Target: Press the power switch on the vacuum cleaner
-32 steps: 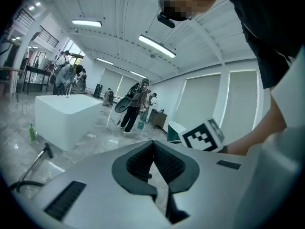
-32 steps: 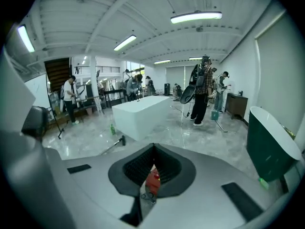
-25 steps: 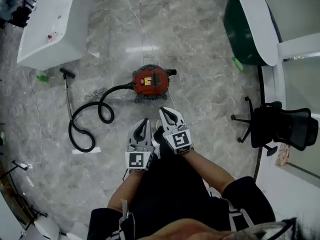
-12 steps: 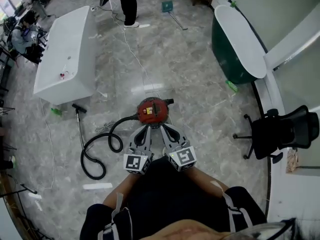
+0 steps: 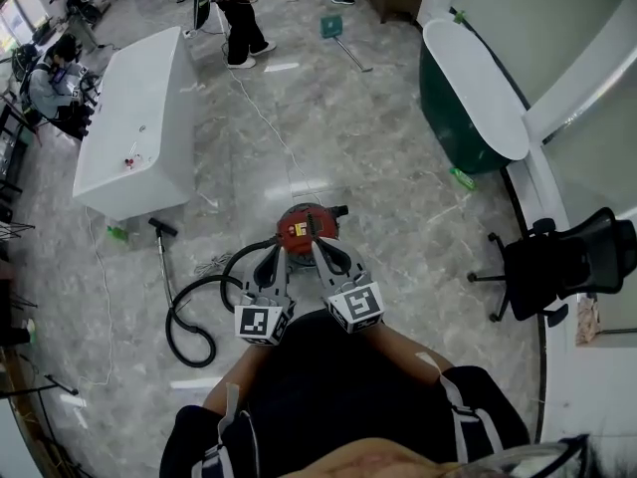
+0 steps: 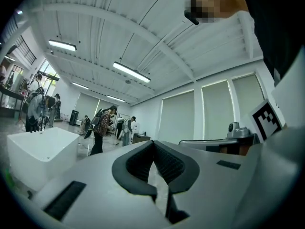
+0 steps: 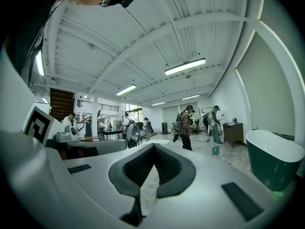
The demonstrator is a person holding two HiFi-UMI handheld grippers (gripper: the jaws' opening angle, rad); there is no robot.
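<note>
The red vacuum cleaner [image 5: 307,224] stands on the marble floor, its black hose [image 5: 196,312] looping off to the left and ending in a floor nozzle [image 5: 161,228]. In the head view my left gripper [image 5: 273,258] and right gripper [image 5: 321,251] are held side by side in front of my body, their tips overlapping the vacuum's near edge. Both are shut with nothing between the jaws. The left gripper [image 6: 153,142] and right gripper [image 7: 153,146] in their own views point level across the room, and the vacuum is out of sight there.
A white tub [image 5: 134,132] sits at the left and a dark green tub [image 5: 468,88] at the right. A black office chair [image 5: 567,267] stands at the far right. People [image 5: 237,8] stand at the far end. A thin cable [image 5: 264,108] runs across the floor.
The head view has lifted and takes in more of the room. The vacuum now sits lower in the picture, right at the gripper tips. Both grippers stay shut.
</note>
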